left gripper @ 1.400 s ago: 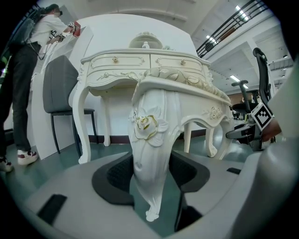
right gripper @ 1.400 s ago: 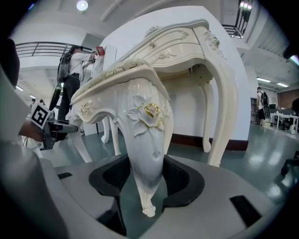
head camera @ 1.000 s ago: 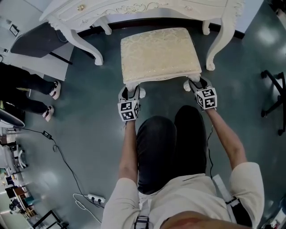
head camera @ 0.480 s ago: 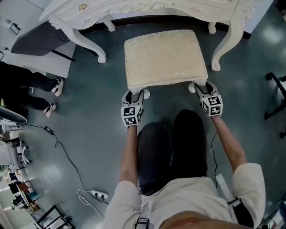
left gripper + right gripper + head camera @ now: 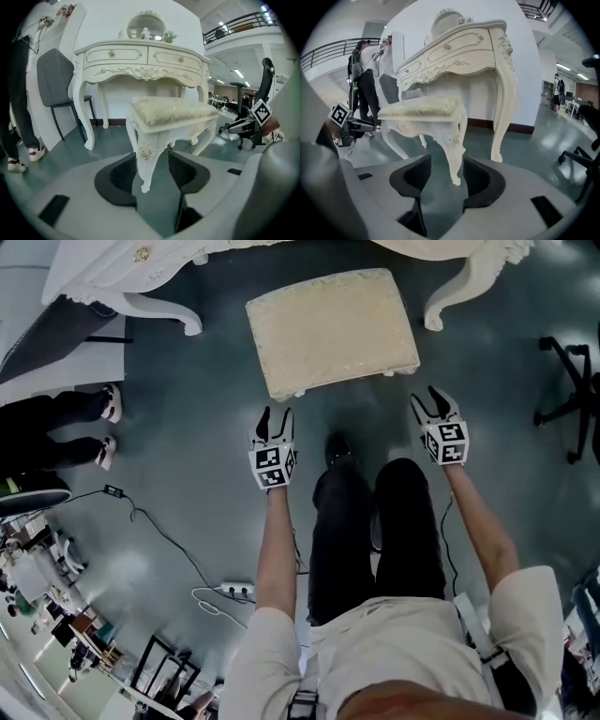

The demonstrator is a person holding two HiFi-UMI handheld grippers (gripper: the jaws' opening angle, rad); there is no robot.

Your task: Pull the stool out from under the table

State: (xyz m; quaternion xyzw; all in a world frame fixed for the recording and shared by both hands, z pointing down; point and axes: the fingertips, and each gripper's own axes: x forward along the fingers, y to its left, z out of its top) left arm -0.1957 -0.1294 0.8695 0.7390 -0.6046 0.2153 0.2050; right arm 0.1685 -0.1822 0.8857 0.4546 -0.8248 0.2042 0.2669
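Finds the stool (image 5: 333,329) standing on open floor, clear of the table (image 5: 155,304). Shows left gripper (image 5: 274,418) and right gripper (image 5: 433,401) just short of it, fingers wide, gripping nothing. With the table's front cropped, likely leaves nothing more to pull.

Ahead of the left claw (image 5: 275,418), the table (image 5: 112,273) is being cut off at the top edge. Right of the right claw (image 5: 433,406), a chair (image 5: 565,401) is being cropped.
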